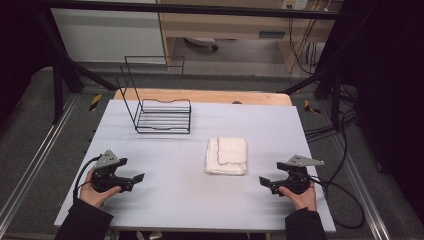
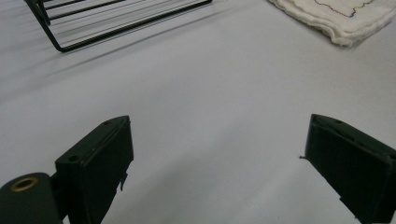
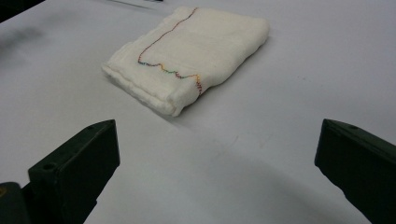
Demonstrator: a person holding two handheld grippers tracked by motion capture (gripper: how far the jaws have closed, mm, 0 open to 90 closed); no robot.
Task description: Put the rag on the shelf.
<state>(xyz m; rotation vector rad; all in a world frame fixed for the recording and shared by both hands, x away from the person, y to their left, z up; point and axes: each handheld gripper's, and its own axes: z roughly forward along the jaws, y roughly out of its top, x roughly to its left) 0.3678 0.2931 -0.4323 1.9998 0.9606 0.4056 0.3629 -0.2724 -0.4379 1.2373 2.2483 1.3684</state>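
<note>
You've got both tools parked low at the near edge of the table (image 1: 150,210), one on each side, tips turned inward toward the middle. Your left gripper (image 1: 136,178) has its jaws spread wide with nothing between them — just bare white surface. Your right gripper (image 1: 265,182) is the same story: jaws wide apart, holding nothing.

The folded towel (image 1: 226,155) lies flat between the two of you, a little right of centre and closer to your right hand, well apart from both sets of jaws. The right gripper view looks straight at it, so that hand seems lined up for the first reach. Its layered edge faces that gripper, which should give the jaws something to bite.

The wire rack (image 1: 161,114) stands at the far left, open side up — a likely place for the towel to go, by my guess.

No brand, no label, no lettering to read; the towel carries just a wavy line of multicoloured stitching (image 3: 172,69).
</note>
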